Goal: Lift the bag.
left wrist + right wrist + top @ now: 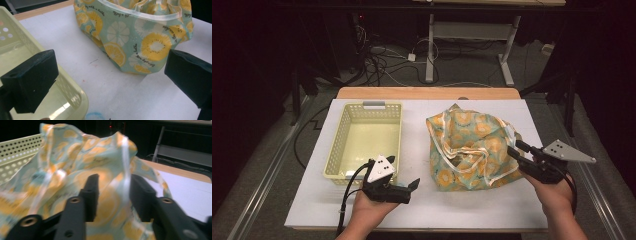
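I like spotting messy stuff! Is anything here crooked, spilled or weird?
Nothing is spilled or broken. The fruit-print cloth bag lies crumpled and slumped, not neat. The table has small marks, including a blue smudge near the yellow basket.

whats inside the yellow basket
The basket looks empty: its pale floor shows bare in the high view. The left gripper hides its near right corner, so that bit can't be checked.

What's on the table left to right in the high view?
Basket → left gripper → fabric bag → right gripper, its jaws at the bag's right edge.
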Available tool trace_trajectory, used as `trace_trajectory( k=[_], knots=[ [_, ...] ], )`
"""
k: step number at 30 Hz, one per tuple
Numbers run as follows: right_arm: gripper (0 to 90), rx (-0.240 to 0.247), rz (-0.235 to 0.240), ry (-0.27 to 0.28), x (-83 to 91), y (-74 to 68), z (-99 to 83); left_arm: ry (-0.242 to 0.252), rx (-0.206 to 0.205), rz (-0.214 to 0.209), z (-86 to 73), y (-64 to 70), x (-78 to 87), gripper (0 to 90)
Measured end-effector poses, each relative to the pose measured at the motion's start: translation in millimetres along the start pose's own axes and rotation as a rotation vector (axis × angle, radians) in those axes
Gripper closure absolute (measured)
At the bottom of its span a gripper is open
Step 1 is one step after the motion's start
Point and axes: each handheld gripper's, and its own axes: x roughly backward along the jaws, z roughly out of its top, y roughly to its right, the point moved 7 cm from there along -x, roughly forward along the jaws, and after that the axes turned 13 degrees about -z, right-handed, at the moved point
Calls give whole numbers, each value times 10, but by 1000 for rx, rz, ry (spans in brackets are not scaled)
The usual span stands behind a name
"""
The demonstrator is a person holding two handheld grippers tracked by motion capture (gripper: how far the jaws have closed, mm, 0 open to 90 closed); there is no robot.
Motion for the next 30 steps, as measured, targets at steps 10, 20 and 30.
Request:
trace_trajectory(
  k=[10, 20, 30],
  knots=[
    [83, -13, 26, -39, 158, -130, -314, 16, 1, 27, -74, -48, 115, 0],
    [0, -15, 4, -73, 208, -159, -625, 16, 16, 51, -201, -110, 205, 0],
    [0, 6, 12, -91, 171, -176, -733, 34, -5, 46, -154, 24, 190, 0]
  ],
)
